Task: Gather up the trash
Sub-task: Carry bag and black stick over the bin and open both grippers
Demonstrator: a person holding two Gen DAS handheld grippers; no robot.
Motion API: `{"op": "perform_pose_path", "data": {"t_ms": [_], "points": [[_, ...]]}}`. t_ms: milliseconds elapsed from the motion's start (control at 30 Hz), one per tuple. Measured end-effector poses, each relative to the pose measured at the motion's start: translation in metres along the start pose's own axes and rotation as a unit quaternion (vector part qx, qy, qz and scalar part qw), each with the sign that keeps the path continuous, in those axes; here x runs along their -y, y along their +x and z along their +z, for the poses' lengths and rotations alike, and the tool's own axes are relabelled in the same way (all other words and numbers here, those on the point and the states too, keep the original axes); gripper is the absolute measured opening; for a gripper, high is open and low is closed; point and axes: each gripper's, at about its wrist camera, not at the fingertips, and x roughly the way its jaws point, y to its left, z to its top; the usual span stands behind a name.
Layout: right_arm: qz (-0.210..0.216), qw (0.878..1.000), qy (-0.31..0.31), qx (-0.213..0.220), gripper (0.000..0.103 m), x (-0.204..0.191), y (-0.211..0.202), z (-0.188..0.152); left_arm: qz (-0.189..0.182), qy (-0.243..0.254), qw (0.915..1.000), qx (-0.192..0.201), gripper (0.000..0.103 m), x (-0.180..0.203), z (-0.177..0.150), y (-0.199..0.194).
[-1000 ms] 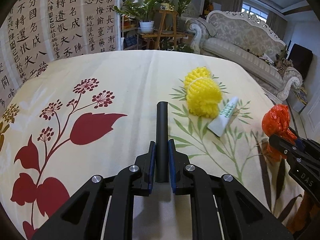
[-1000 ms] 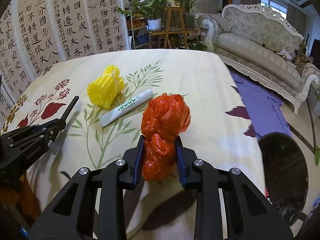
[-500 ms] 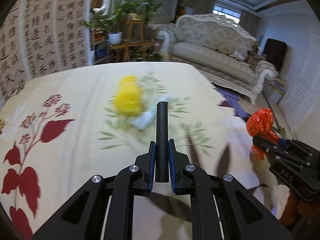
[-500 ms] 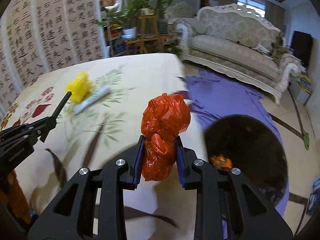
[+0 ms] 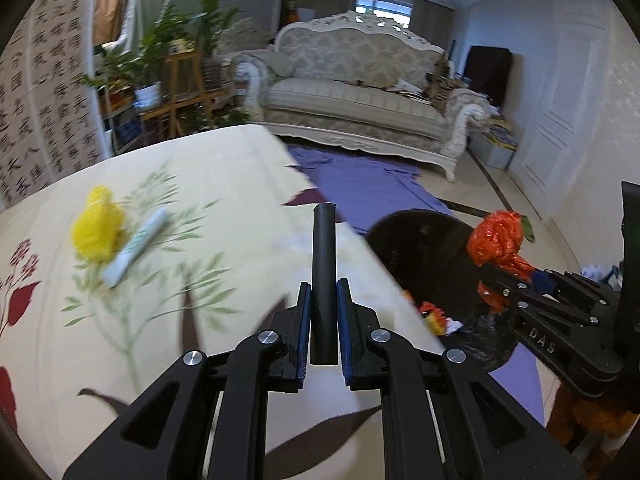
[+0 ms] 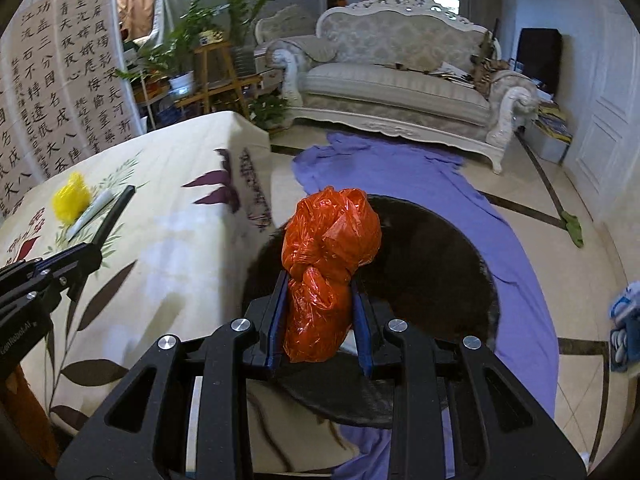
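Observation:
My left gripper [image 5: 324, 308] is shut on a black tube [image 5: 323, 264] and holds it above the table's right edge. My right gripper [image 6: 320, 308] is shut on a knotted orange plastic bag [image 6: 330, 256] and holds it over the black trash bin [image 6: 432, 272] on the floor. The bag [image 5: 496, 240] and the bin [image 5: 424, 256] also show in the left wrist view, with bits of trash inside the bin. A yellow foam net [image 5: 98, 230] and a white tube [image 5: 136, 244] lie on the floral tablecloth [image 5: 180, 184].
A purple cloth [image 6: 400, 160] lies on the floor under the bin. A cream sofa [image 6: 400, 80] stands behind, with plants on a wooden stand [image 6: 212, 68] and a calligraphy screen [image 6: 52, 80] at the left. A green scrap [image 6: 572, 226] lies on the tiles.
Both grippers have swung right, away from the table's middle. The orange bag has moved from above the tablecloth to above the black bin. The black tube now hangs at the table's right edge.

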Motion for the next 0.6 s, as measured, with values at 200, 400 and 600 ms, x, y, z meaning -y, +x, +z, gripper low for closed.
{"op": "perform_pose_path", "data": {"t_ms": [200, 400, 600], "points": [[-0.001, 1.000, 0.017, 0.005, 0.028, 0.022, 0.006, 0.002, -0.009, 0.025, 0.9996, -0.003, 0.014, 0.029, 0.008, 0.019], [0.001, 0.999, 0.030, 0.012, 0.028, 0.036, 0.010, 0.005, -0.010, 0.042, 0.9990, -0.006, 0.014, 0.050, 0.015, 0.040], [0.003, 0.999, 0.040, 0.011, 0.029, 0.045, 0.017, 0.006, -0.008, 0.057, 0.9982, -0.016, 0.014, 0.064, 0.020, 0.057]]}}
